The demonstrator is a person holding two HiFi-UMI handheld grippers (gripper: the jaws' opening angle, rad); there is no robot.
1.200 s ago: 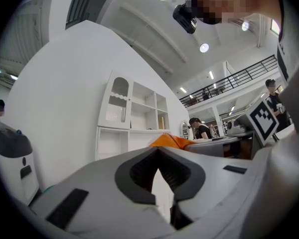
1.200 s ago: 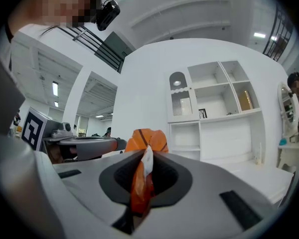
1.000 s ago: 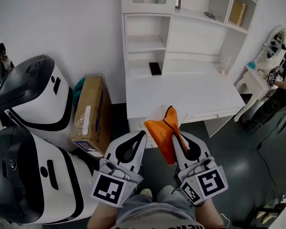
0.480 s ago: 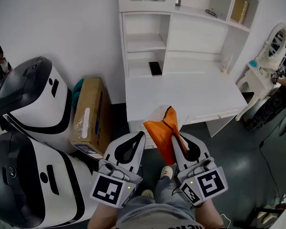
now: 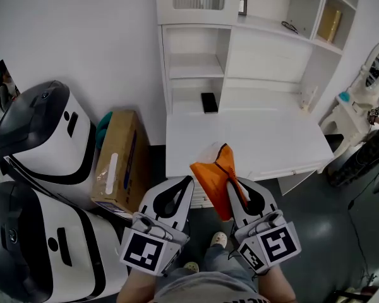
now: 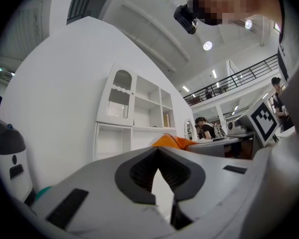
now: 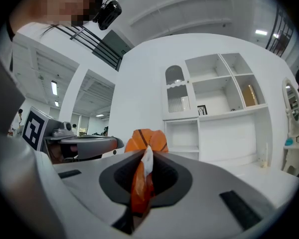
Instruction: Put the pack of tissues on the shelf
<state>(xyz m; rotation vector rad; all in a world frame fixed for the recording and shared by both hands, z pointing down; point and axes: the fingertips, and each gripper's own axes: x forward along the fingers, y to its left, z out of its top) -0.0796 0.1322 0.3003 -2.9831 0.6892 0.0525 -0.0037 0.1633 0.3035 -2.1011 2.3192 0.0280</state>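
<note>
Pack of tissues (image 5: 215,172): orange, pinched by one thin edge in the right gripper (image 5: 231,182). The pads are clamped on the wrapper and most of the pack sticks out past the jaws. It's in the air by the near edge of the white desk (image 5: 259,137), well apart from the shelf unit (image 5: 196,62). The left gripper (image 5: 188,179) is alongside, jaws together, nothing between them.

Reads as the carry; placing not begun.

- The grip is on film only, so the pack will likely swing. Level approach, no quick wrist turns.
- The open shelf above the dark phone (image 5: 209,101) looks like the easiest target.
- Rest the pack on the board before parting the jaws, then back straight out.
- Keep the left gripper off the uprights.
</note>
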